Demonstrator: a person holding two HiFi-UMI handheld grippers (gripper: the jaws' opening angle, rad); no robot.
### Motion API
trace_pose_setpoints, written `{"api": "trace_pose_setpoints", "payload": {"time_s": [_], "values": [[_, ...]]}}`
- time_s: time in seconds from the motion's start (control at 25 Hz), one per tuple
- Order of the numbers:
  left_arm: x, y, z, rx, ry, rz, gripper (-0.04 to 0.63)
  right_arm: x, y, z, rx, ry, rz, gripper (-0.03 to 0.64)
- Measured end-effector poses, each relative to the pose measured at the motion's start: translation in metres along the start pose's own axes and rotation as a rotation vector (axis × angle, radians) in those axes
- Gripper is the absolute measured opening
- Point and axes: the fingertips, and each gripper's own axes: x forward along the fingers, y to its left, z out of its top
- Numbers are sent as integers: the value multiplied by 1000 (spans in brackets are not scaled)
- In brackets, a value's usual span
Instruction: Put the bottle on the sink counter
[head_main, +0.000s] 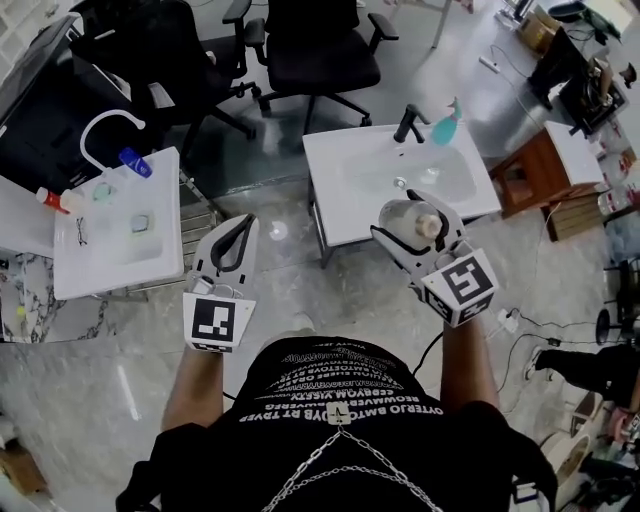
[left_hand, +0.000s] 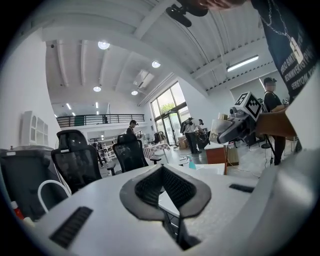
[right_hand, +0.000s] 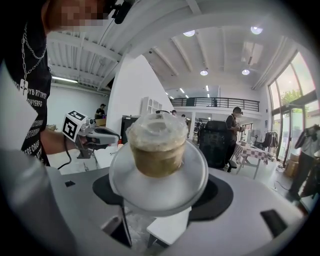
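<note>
My right gripper (head_main: 414, 226) has its 2 jaws spread wide and clamped on the bottle (head_main: 404, 214), one on each side of its clear body. In the right gripper view the bottle fills the gap between the jaws, and its tan cap (right_hand: 157, 159) under a clear cover points away from the camera. The bottle is up in the air, not resting on anything. From the head view it sits just at the near edge of the white sink counter (head_main: 470, 195), which stands in the middle of the room ahead of me.

My left gripper (head_main: 243, 222) is closed and holds nothing. Its tips meet, and the left gripper view shows only a small diamond-shaped gap between the ribbed pads (left_hand: 176, 187). It hangs over the pale floor (head_main: 280, 270), to the left of the counter and well apart from the bottle.

On the counter I see a black faucet (head_main: 408, 122) at the back of the basin and a teal spray bottle (head_main: 446, 126) just beside it. A second white sink unit (head_main: 165, 225) with a curved white faucet (head_main: 103, 127) stands further left. 2 black office chairs (head_main: 318, 50) are behind the counter, and a small wooden table (head_main: 530, 172) sits to its right.
</note>
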Motion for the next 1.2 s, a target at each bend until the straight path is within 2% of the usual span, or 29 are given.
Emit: {"api": "trace_pose_setpoints", "payload": {"time_s": [0.16,0.32,0.6,0.92,1.2], "values": [[16,17,-5,-3,0,-20,6,23,-8,-6,21,16,-13,336],[23,28,-14,-28,8,-22,6,51,-13,-33,41,65,-7,336],[56,30,-37,-33,63,-38,5,113,-35,-126,72,171,36,336],[101,42,-39,-25,75,7,6,174,-45,-223,82,300,140,336],[136,44,-50,-43,133,50,6,207,-48,-290,101,388,237,336]]}}
